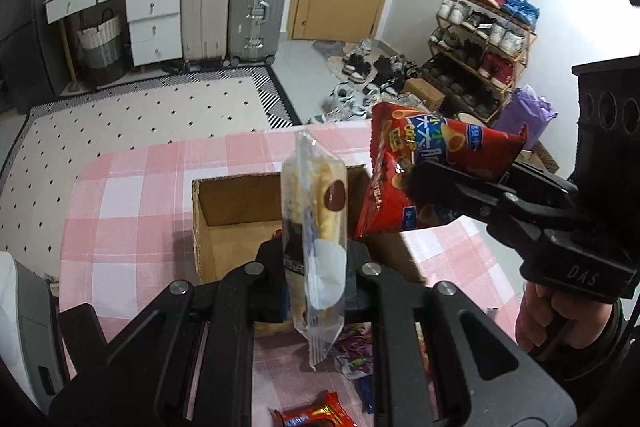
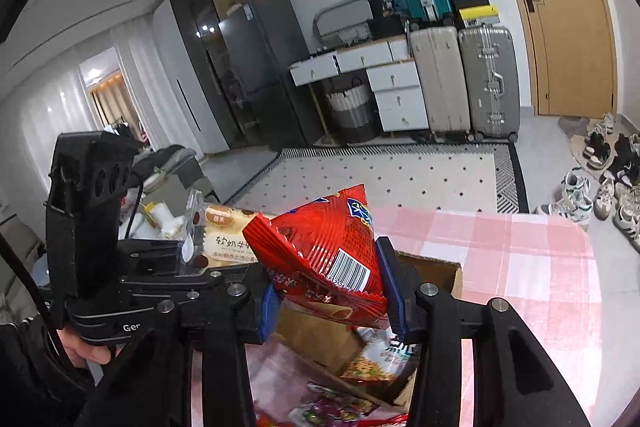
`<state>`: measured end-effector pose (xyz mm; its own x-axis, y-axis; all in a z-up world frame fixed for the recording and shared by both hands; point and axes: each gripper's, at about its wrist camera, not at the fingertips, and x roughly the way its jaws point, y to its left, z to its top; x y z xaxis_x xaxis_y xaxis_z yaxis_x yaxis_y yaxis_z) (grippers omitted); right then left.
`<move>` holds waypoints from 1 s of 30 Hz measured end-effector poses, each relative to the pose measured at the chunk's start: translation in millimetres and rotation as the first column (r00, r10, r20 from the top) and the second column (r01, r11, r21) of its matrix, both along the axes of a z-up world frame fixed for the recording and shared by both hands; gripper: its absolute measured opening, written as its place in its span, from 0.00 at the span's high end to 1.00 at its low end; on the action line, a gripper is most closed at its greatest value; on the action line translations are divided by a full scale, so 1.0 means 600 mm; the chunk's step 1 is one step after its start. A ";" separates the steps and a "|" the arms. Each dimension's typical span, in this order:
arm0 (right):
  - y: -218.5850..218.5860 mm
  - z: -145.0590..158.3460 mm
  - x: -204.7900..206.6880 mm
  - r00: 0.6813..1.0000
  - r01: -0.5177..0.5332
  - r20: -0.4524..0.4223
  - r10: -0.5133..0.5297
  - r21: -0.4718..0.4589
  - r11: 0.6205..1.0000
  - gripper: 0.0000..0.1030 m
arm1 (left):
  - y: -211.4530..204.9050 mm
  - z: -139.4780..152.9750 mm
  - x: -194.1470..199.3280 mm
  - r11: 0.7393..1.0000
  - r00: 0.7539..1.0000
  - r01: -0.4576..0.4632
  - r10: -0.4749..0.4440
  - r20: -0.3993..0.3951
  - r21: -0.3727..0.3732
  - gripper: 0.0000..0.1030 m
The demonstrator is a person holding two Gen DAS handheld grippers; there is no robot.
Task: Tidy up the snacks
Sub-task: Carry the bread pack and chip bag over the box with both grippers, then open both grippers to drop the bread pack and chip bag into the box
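Note:
My left gripper [image 1: 316, 263] is shut on a clear-wrapped pastry packet [image 1: 316, 227], held upright above the near wall of an open cardboard box [image 1: 236, 227]. My right gripper [image 2: 332, 291] is shut on a red chip bag [image 2: 320, 247], which hangs over the same box [image 2: 436, 279]. In the left wrist view the chip bag [image 1: 432, 155] and right gripper [image 1: 460, 187] sit to the right of the pastry, over the box's right side. From the right wrist view the pastry packet [image 2: 228, 231] shows at left in the left gripper [image 2: 200, 263].
The box stands on a pink checked tablecloth [image 1: 132, 211]. Loose snack packets [image 1: 316, 415] lie on the cloth near me, and others [image 2: 376, 359] lie inside the box. Beyond the table are a dotted rug, suitcases, drawers, a door and a shoe rack [image 1: 480, 39].

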<state>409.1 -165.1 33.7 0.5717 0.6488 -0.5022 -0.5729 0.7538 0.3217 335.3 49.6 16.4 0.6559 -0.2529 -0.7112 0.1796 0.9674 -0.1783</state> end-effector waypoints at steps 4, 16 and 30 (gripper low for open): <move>0.017 -0.038 0.039 0.999 0.003 -0.031 -0.004 -0.027 1.000 0.58 | -0.004 -0.046 0.010 1.000 1.000 0.004 -0.004 -0.027 -0.003 0.88; 0.046 -0.110 0.076 0.997 0.004 -0.075 -0.010 -0.076 0.997 0.58 | -0.004 -0.125 0.064 0.999 0.996 -0.001 0.005 -0.092 0.040 0.83; 0.010 -0.064 0.033 0.999 0.044 -0.005 -0.044 -0.062 0.997 0.55 | 0.019 -0.099 0.027 0.997 0.998 -0.062 0.063 -0.027 0.045 0.32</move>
